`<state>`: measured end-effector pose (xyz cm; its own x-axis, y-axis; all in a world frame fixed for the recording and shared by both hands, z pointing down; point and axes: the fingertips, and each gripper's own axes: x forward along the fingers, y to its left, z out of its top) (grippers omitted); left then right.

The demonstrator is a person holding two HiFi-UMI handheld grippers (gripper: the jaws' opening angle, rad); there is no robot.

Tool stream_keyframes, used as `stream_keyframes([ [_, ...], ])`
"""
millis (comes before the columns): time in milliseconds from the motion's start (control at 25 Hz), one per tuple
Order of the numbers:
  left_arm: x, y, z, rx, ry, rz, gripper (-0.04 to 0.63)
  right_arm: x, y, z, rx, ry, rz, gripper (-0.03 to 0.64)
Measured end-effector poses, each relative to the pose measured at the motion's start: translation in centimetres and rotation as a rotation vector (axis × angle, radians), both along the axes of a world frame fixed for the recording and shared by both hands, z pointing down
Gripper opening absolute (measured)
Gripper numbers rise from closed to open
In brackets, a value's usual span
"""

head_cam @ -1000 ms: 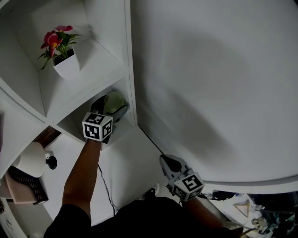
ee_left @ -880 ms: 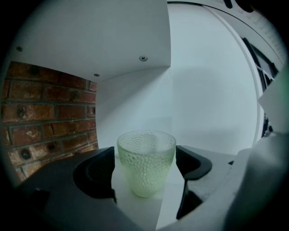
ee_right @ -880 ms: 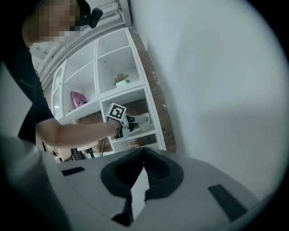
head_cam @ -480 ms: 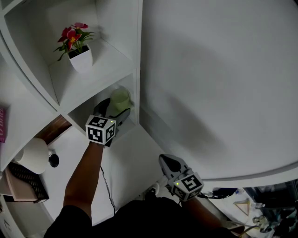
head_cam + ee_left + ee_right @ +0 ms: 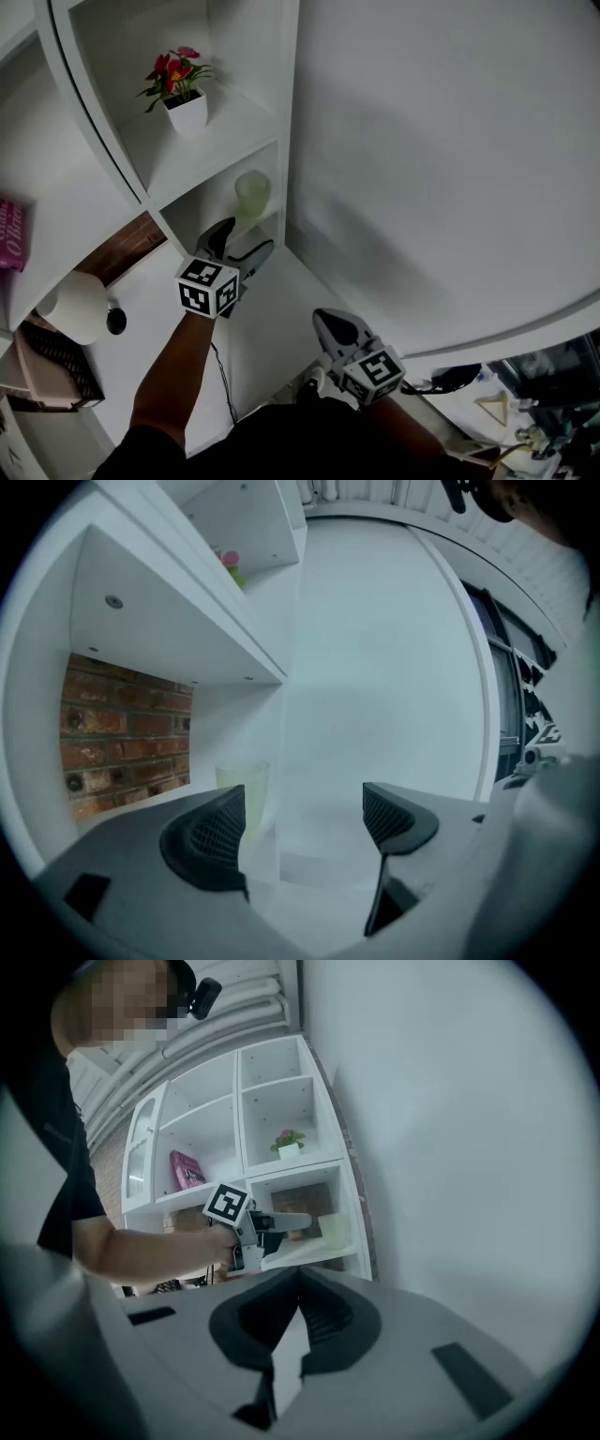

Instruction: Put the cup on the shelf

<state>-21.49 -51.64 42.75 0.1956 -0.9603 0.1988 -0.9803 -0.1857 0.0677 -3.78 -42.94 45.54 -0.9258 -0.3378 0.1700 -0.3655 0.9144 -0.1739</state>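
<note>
Our left tongs (image 5: 305, 822) are spread wide with nothing between them; only bare white board and the white wall (image 5: 375, 667) show in the gap. The cup (image 5: 253, 195), pale green and translucent, stands upright in the white shelf (image 5: 289, 112), on the board of the compartment straight ahead of the left tongs. It is just beyond their tips and apart from them. In the left gripper view it sits a little left of the gap, partly behind the left jaw. Brickwork (image 5: 122, 733) shows at the back of that compartment, further left of the cup. One compartment above the left tongs stands a white pot of red flowers (image 5: 187, 111).

Our right tongs (image 5: 298, 1302) are pressed together and hold nothing. They hang low, near our body and well back from the shelf, pointing toward the left tongs and the cup.

Off to the left of the left tongs a pink item (image 5: 11, 234) rests in a neighbouring compartment, and below it sits a round white object (image 5: 80, 307).
</note>
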Motion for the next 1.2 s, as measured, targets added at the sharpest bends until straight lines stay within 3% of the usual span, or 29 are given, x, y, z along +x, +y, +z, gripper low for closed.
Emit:
stream_keyframes([
  [40, 0.4, 0.9, -0.2, 0.006, 0.003, 0.005, 0.385, -0.1, 0.5, -0.2, 0.004, -0.006, -0.002, 0.006],
  [120, 0.9, 2.7, -0.5, 0.018, 0.008, 0.009, 0.272, -0.4, 1.5, -0.5, 0.011, -0.015, -0.006, 0.005],
  [480, 2.7, 10.1, -1.7, 0.047, 0.005, 0.016, 0.063, -1.4, 5.5, -1.5, 0.040, -0.031, -0.017, 0.005],
  [680, 3.5, 13.0, -2.4, 0.055, -0.001, 0.022, 0.026, -1.8, 7.1, -1.8, 0.031, -0.052, -0.010, 0.005],
  [920, 4.1, 16.3, -2.2, 0.051, 0.061, 0.027, 0.025, -2.1, 9.1, -2.4, 0.037, -0.040, -0.002, 0.005],
  [1200, 4.5, 19.8, -1.9, 0.052, 0.064, 0.014, 0.025, -2.0, 10.8, -2.5, 0.056, -0.052, -0.008, 0.005],
])
